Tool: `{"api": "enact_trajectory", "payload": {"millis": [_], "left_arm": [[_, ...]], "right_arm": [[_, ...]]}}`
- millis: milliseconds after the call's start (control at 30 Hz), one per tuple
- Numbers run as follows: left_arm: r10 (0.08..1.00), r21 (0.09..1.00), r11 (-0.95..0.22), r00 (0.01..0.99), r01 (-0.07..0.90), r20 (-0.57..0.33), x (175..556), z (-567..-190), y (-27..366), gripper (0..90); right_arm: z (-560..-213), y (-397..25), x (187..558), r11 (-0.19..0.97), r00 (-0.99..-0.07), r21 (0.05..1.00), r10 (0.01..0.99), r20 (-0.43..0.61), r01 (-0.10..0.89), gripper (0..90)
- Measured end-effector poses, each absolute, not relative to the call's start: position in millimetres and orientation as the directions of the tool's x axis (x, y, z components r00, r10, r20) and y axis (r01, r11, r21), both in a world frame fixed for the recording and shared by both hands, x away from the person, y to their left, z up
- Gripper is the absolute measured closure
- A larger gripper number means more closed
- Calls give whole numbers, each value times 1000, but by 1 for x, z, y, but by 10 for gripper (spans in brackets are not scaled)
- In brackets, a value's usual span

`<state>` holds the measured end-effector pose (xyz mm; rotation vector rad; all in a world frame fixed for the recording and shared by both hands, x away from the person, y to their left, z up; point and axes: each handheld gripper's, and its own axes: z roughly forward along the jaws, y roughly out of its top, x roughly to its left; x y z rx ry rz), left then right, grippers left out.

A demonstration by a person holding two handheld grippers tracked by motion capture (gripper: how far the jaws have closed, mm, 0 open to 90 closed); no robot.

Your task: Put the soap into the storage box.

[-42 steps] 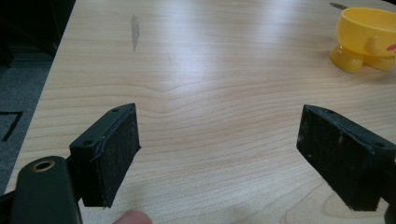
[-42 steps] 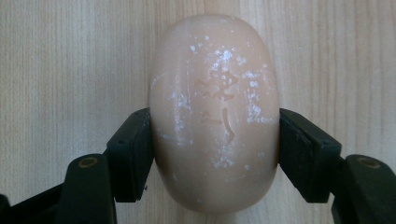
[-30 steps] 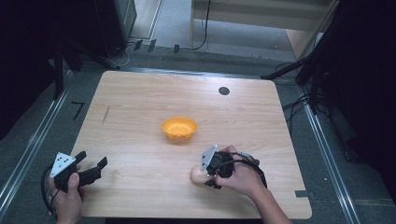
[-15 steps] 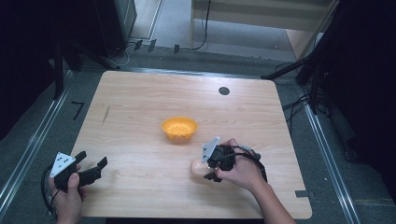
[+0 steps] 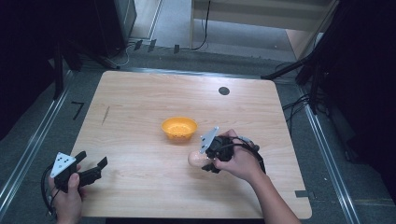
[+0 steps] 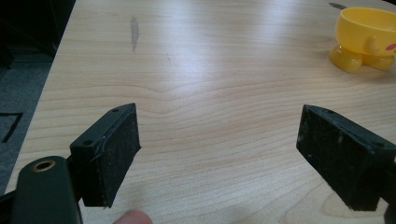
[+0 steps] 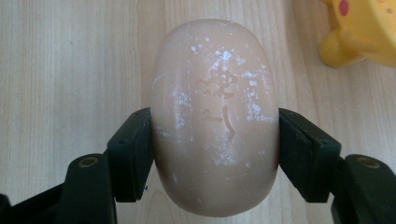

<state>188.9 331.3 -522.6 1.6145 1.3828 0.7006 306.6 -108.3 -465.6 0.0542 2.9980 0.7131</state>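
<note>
Soap [image 7: 215,116] pinched in my right tongs [image 7: 215,140], just beside yellow bowl [image 5: 179,128] on surface [image 5: 140,107]. Left tongs [image 6: 224,154] spread, far from bowl. Soap round, smooth; loose squeeze, may slip out.

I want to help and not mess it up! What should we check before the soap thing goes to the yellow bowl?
1. Right gripper fingers on both sides of the peach oval bar: ok.
2. Bar centred between them, not slipping: ok.
3. Bar lifted off the table: cannot tell.
4. Yellow bowl upright, open side up: ok.
5. Way from bar to bowl free of other things: ok.
6. Left gripper open, far off near the table's corner: ok.
</note>
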Motion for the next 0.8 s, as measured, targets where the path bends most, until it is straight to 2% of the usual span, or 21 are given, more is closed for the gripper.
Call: {"api": "enact_trajectory", "payload": {"millis": [800], "left_arm": [[965, 882, 1, 230, 472, -124, 188, -523, 331, 142]], "right_arm": [[-441, -88, 339, 872, -998, 490, 36, -52, 6, 337]]}}
